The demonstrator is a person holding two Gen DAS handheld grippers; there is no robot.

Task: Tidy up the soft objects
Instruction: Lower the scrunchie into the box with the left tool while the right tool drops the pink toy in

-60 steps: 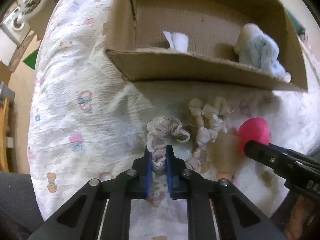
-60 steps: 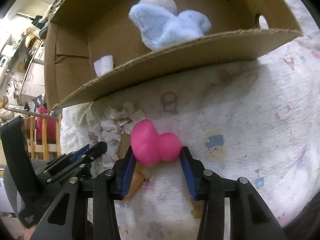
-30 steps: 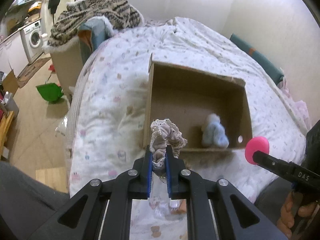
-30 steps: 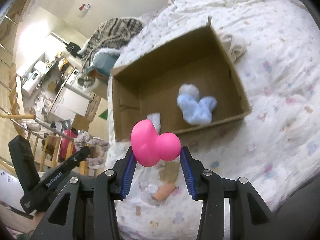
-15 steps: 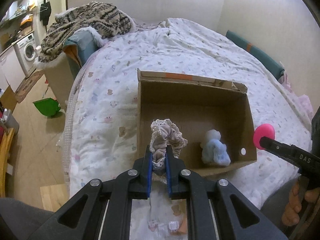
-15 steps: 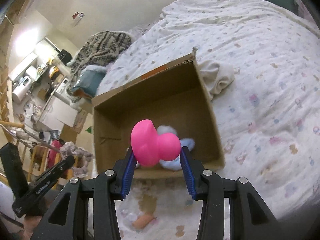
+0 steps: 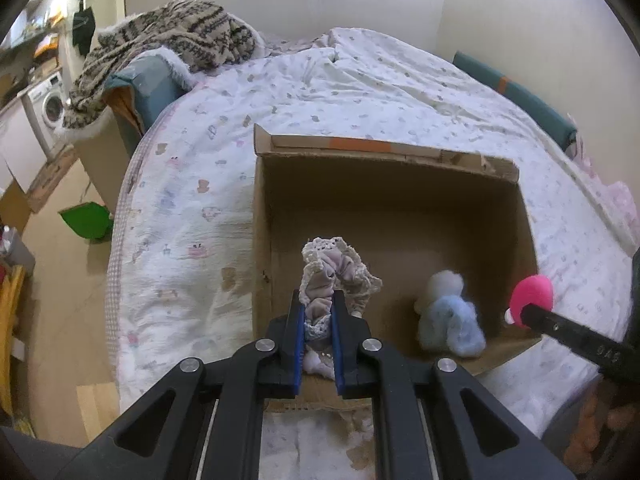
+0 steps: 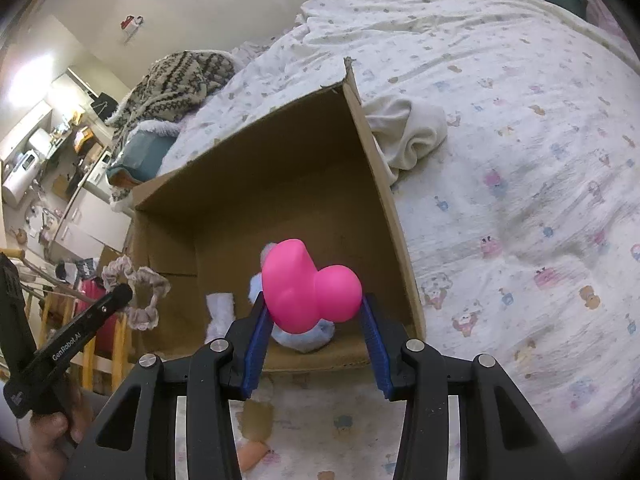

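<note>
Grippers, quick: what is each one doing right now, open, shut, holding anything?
Left gripper: shut on the scrunchie, above the cardboard box.
Right gripper: shut on the pink toy, above the same box.

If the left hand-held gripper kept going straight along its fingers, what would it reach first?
Probably the floor of the open brown cardboard box, to the left of the fluffy blue-and-white plush toy. The left hand-held gripper already pinches the frilly beige fabric scrunchie above the box; depth is uncertain.
</note>
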